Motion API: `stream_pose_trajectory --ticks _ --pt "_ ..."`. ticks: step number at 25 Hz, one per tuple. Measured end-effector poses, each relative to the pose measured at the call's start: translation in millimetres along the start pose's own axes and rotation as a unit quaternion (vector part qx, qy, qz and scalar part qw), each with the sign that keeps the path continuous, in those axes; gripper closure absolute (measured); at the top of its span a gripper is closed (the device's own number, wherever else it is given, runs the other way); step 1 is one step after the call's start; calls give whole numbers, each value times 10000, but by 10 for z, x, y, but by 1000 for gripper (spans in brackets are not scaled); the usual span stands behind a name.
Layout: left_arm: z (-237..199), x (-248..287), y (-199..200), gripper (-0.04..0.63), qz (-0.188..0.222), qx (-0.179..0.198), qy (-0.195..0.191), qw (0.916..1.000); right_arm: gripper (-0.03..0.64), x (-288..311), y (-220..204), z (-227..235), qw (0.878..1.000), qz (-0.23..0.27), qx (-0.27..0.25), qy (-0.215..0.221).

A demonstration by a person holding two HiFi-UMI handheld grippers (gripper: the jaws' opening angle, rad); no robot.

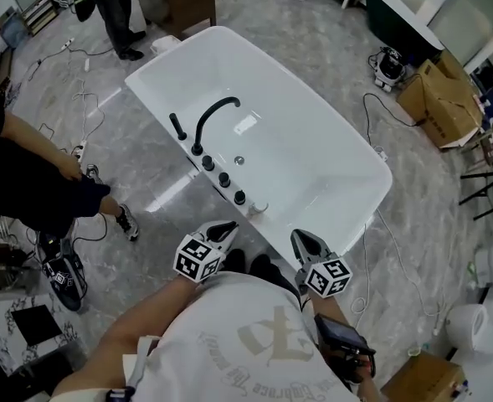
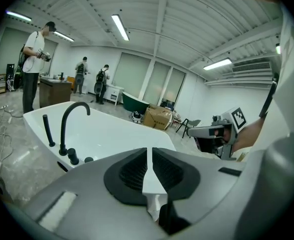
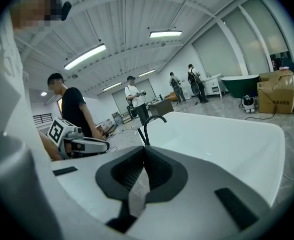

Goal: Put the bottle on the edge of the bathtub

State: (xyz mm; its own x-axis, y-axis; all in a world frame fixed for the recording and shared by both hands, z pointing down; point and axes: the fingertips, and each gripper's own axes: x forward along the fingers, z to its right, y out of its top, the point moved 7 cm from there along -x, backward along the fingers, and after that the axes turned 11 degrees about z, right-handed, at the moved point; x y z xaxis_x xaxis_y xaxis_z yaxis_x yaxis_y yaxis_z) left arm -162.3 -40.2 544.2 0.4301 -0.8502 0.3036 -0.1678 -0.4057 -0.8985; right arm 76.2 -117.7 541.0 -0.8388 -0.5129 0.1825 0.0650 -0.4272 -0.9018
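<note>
Person stands at near side of a white oval freestanding bathtub [image 1: 356, 159], L gripper [image 1: 225, 227] & R gripper [image 1: 305, 239] held just short of its rim, both sets of jaws pressed together, nothing between. Black curved tap [image 1: 213, 112] and round black knobs [image 1: 224, 178] line that rim. Beside the last knob sits a small clear item [image 1: 259, 208], too small to tell if it's the bottle.

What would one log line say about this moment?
left claw: shut, empty | right claw: shut, empty | both: beside tub
</note>
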Motion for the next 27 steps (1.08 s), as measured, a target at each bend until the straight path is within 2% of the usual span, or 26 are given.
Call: stream_pose_trajectory --ticks 18,27 --pt "-98 126 40 577 117 23 -167 9998 611 109 -65 -46 10000 4 30 20" --pt "-123 180 71 589 336 -52 -278 9990 611 178 -89 -20 10000 -33 19 47"
